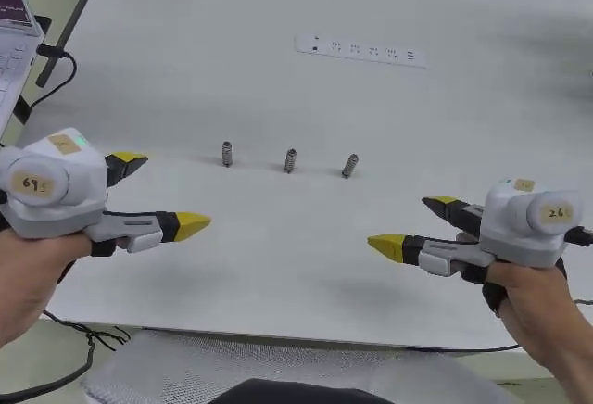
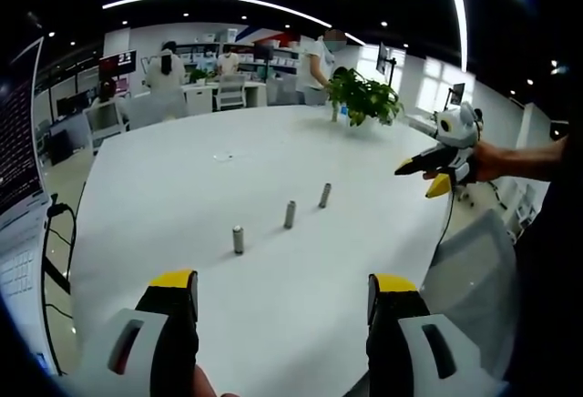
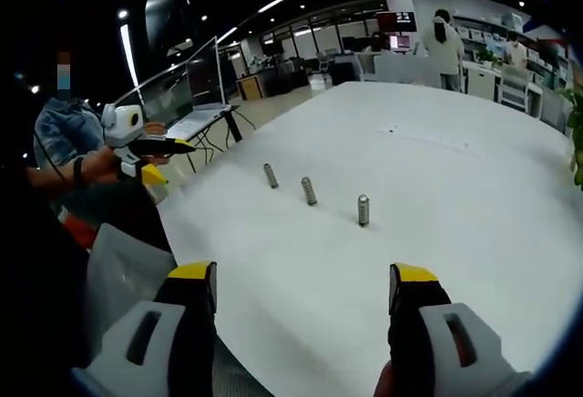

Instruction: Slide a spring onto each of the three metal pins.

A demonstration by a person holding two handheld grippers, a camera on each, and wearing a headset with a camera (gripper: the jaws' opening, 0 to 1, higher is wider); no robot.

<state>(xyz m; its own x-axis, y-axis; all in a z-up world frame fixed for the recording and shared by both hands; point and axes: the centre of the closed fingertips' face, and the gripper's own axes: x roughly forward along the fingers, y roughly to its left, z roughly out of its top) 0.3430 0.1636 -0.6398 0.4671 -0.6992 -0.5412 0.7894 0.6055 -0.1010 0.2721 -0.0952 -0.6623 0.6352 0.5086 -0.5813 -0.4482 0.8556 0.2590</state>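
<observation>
Chair point(image 1: 232, 367): grey mesh back, right below me at the desk's near edge.
Left gripper point(image 1: 167, 192): I hold it low over the near left of the desk. Its yellow-tipped jaws are spread wide with nothing between them.
Right gripper point(image 1: 408, 222): it mirrors the left one on the near right. Its jaws are also released and empty, and its tips point in toward the middle.
Desk point(image 1: 278, 265): a plain white top, bare around the grippers.
Pins point(image 1: 290, 160): three short grey metal pieces stand upright in a straight row across the middle of the desk. They are evenly spaced, beyond both grippers and well apart from them. In the head view the middle and right ones look ribbed, like wound wire. The left one looks darker low down with a paler top. They are too small for me to tell more.
Power strip point(image 1: 361, 50): white and flat, lying further back behind the row.
Laptop point(image 1: 14, 15): open at the far left edge, with a dark cable point(image 1: 56, 70) beside it.
</observation>
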